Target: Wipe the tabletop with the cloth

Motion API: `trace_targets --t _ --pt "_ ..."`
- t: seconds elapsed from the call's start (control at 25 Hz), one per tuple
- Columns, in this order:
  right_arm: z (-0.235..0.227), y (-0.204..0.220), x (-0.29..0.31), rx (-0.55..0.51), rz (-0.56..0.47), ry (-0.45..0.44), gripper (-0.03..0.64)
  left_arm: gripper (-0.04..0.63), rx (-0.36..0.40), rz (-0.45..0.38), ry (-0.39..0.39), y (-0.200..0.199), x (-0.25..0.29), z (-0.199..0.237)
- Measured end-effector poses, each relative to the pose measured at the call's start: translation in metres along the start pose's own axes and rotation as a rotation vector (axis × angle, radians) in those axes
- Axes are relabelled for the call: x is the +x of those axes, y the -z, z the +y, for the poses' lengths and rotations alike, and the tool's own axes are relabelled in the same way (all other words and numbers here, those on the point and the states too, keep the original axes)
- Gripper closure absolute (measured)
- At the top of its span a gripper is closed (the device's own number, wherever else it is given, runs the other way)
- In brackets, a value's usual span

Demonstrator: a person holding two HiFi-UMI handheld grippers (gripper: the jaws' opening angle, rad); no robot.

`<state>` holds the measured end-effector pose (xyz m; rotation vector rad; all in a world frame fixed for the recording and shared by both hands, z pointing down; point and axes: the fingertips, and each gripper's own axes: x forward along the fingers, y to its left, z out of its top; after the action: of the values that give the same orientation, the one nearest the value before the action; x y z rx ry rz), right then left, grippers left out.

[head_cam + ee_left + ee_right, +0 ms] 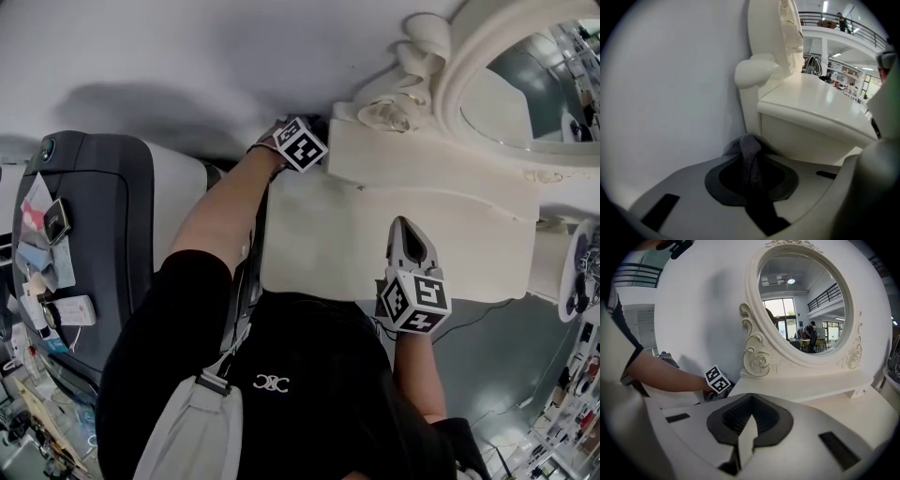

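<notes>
Cloth (749, 146) — a grey, knobbly-textured one — is pinched between the jaws of the left gripper (751, 164), which are closed on it so that a bunched fold pokes out past the tips. It sits at the far left rear of the dressing table, in the corner where the white wall (670, 93) meets the cream base of the mirror stand (806, 136). Whether the cloth actually touches a surface there cannot be told. The stand's raised shelf (820, 101) runs off to the right just above it.

The right gripper (750, 418) hangs over the cream tabletop (459, 248), well apart from the left one and nearer the person. Its jaws are brought together at the tips with nothing between them; only the pale table shows through the slit behind. From its view the oval mirror (806, 301) in its carved, scrolled frame stands straight ahead, and the left gripper's marker cube (717, 379) shows at the frame's lower left — on the end of a bare forearm (665, 373) reaching in.
</notes>
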<state>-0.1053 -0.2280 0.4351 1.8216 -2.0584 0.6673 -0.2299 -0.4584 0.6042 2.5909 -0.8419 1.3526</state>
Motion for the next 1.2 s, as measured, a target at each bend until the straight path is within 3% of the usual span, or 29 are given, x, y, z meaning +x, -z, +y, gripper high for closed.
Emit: trace_targets --t 0.12,0.44,0.8,1.2 --pt "-0.004 0.002 0.0 0.002 0.004 -0.001 0.614 0.535 0.045 -0.018 0.025 -0.004 0.002 -0.014" --pt "-0.014 0.001 -0.005 0.0 0.0 -0.006 0.614 0.535 0.071 -0.007 0.085 0.007 -0.003 -0.009" --pt "-0.013 0.01 -0.005 -0.004 0.015 -0.037 0.614 0.535 -0.058 -0.009 0.008 0.042 -0.025 0.014" --pt "-0.005 0.012 -0.006 -0.025 0.018 -0.077 0.614 0.535 0.066 -0.025 0.087 0.029 -0.025 -0.035"
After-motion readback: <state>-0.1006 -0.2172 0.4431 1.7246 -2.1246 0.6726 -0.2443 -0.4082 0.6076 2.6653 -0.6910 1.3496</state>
